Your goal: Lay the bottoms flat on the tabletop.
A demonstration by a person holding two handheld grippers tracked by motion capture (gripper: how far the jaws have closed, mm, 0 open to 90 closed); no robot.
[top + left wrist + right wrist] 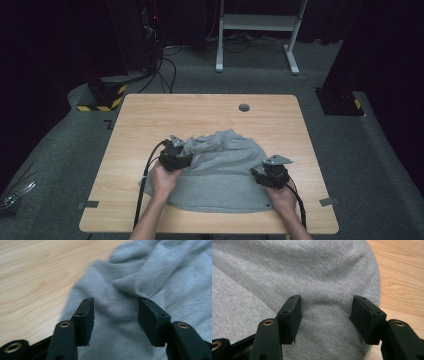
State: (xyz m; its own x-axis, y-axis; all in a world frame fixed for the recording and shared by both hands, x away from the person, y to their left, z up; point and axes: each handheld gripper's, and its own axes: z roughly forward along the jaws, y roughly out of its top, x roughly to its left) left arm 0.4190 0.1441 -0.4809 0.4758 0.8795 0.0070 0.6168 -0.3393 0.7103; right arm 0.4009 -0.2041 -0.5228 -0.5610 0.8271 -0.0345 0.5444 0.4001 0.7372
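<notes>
1. Right now, a grey sweatshirt (225, 172) lies crumpled on the wooden table (150, 120), between and under both sets of tongs.
2. Left gripper (116, 311): its jaws stand apart over the garment's edge, with rumpled folds just ahead of them and bare wood off to their left.
3. Right gripper (325, 312): its jaws are likewise apart, empty, above smooth grey cloth; the rounded cloth edge and bare wood lie to their right.
4. From above, each hand (162, 180) grips its tool at the sweatshirt's opposite sides.
</notes>
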